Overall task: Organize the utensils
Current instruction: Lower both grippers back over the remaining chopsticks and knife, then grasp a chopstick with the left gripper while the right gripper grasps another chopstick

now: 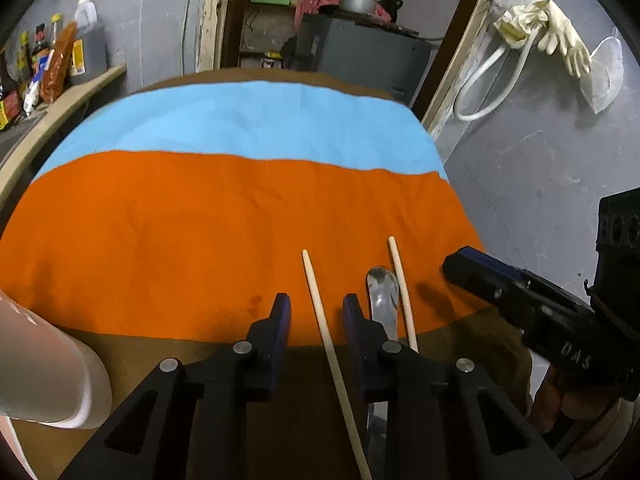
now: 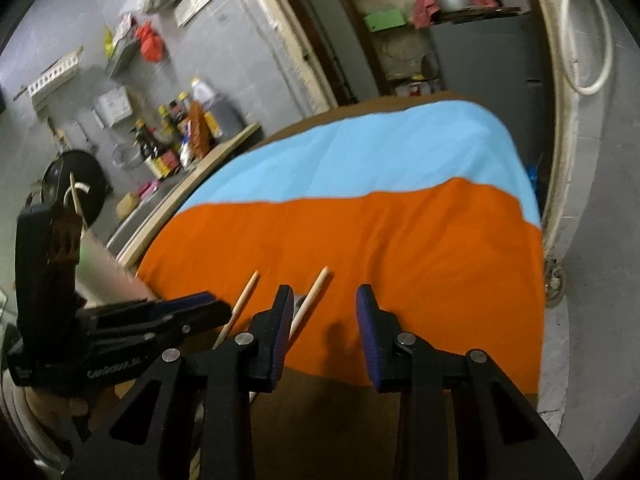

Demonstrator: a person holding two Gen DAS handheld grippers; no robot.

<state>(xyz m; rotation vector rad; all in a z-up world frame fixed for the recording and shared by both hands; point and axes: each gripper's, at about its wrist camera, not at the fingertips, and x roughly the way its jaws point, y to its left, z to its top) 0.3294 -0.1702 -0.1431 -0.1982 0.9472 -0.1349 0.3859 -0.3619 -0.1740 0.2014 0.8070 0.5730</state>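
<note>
Two pale wooden chopsticks and a clear plastic spoon (image 1: 382, 292) lie on the orange part of a cloth (image 1: 160, 240). In the left wrist view my left gripper (image 1: 316, 309) straddles the left chopstick (image 1: 310, 276); gaps show on both sides of it, so the pads are not pressing. The spoon and the right chopstick (image 1: 402, 288) lie just right of its right finger. My right gripper (image 1: 454, 268) comes in low from the right. In the right wrist view the right gripper (image 2: 325, 300) hangs open over bare orange cloth, the nearer chopstick (image 2: 316, 288) by its left finger. The left gripper (image 2: 212, 304) is at the left.
The cloth, orange in front and blue (image 1: 240, 120) behind, covers a brown table (image 1: 280, 400). Bottles (image 1: 60, 52) stand on a counter at the left. A pale sleeve (image 1: 44, 368) is at the lower left. A grey cabinet (image 1: 360, 48) stands behind the table.
</note>
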